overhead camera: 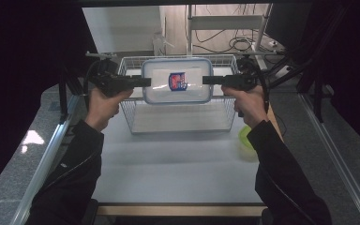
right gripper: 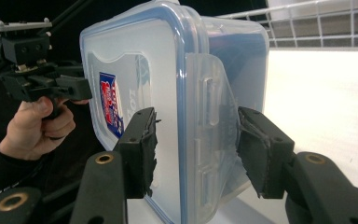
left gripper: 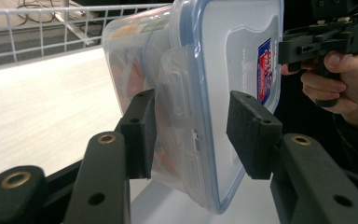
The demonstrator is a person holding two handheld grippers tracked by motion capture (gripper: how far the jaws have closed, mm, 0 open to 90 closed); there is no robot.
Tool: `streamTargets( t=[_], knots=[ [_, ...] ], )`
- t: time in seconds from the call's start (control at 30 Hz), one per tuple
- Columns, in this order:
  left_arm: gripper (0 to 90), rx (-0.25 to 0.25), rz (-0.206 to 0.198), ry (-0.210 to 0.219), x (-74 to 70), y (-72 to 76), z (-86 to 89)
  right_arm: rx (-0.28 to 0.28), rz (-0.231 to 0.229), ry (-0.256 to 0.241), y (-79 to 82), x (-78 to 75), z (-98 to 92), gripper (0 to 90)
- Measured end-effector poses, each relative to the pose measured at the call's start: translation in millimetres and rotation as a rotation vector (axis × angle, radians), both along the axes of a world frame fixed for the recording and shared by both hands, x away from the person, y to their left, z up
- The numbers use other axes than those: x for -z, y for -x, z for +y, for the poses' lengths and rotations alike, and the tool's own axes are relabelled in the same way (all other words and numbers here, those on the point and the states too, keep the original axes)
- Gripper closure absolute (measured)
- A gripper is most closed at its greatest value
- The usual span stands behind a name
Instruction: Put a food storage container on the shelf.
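Both grippers carry a lidded clear plastic food container [overhead camera: 177,80] by its two short ends, held in the air above a white wire basket [overhead camera: 136,125] at the far part of the table. Left gripper [overhead camera: 143,82] has its jaws around the left clip edge: one pad presses the box wall, the other stands just off the lid in the left gripper view, so a loose straddling grip. Right gripper [overhead camera: 208,80] straddles the right clip the same way; full clamp cannot be told. Lid is on, blue seal, red-blue label, orange contents inside. Lift looks done; likely left is lowering it into the basket or setting it elsewhere. White tabletop [overhead camera: 178,164], green bowl [overhead camera: 244,137] by the right sleeve, cables and a shelf frame behind, dark curtains at the sides.
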State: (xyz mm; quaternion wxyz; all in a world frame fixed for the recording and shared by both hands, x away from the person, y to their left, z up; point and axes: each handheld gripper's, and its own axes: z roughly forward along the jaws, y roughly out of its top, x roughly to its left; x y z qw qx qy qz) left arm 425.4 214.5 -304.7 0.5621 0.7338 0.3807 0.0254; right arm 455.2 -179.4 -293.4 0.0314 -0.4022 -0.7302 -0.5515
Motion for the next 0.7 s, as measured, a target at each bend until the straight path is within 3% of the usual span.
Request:
streamTargets(
  t=[0.4,0.7],
  knots=[
    [53.0,-0.023,0.047,0.010,5.6,-32.0,-2.2,0.039,0.041,-0.026,-33.2,1.8,0.8,49.3],
    [53.0,-0.025,0.058,0.032,9.1,-43.6,-1.0,0.058,0.094,-0.061,-48.3,9.8,-1.7,49.2]
  ],
)
